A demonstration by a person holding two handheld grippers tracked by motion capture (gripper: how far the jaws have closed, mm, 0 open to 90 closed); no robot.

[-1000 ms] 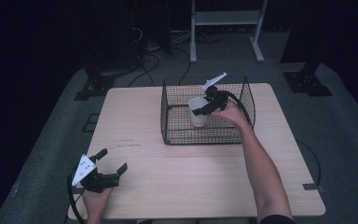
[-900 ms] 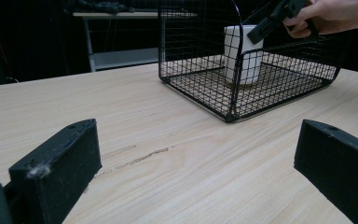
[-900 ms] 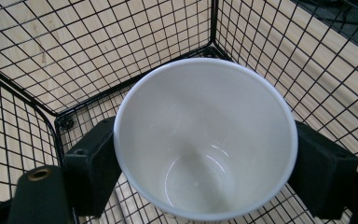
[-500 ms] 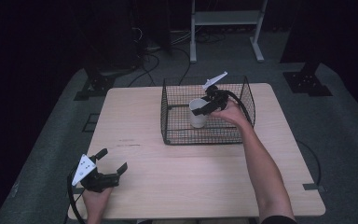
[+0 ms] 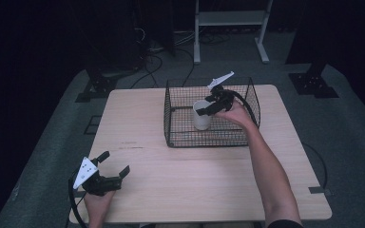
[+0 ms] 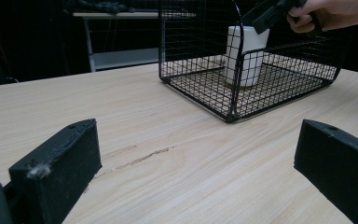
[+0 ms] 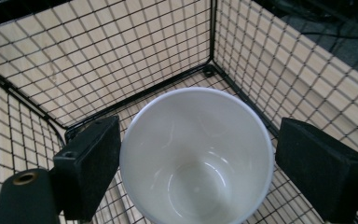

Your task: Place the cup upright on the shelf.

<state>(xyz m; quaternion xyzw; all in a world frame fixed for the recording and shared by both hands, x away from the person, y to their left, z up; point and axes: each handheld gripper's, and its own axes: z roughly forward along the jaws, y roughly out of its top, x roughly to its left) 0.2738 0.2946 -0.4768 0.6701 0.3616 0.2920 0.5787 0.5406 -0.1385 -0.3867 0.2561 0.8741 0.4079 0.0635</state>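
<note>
A lab or recording studio, by the look of it: black drapes closing off every side, grey carpet (image 5: 342,137) underfoot, cables (image 5: 161,57) snaking across the floor behind a lone light-wood bench (image 5: 209,185). There are dark stand feet (image 5: 313,85) at the corners and a white metal frame (image 5: 230,28) at the back.

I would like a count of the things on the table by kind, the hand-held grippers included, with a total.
White cup: 1
Black wire basket: 1
Hand-held grippers: 2, the left gripper and the right gripper
Total: 4
</note>
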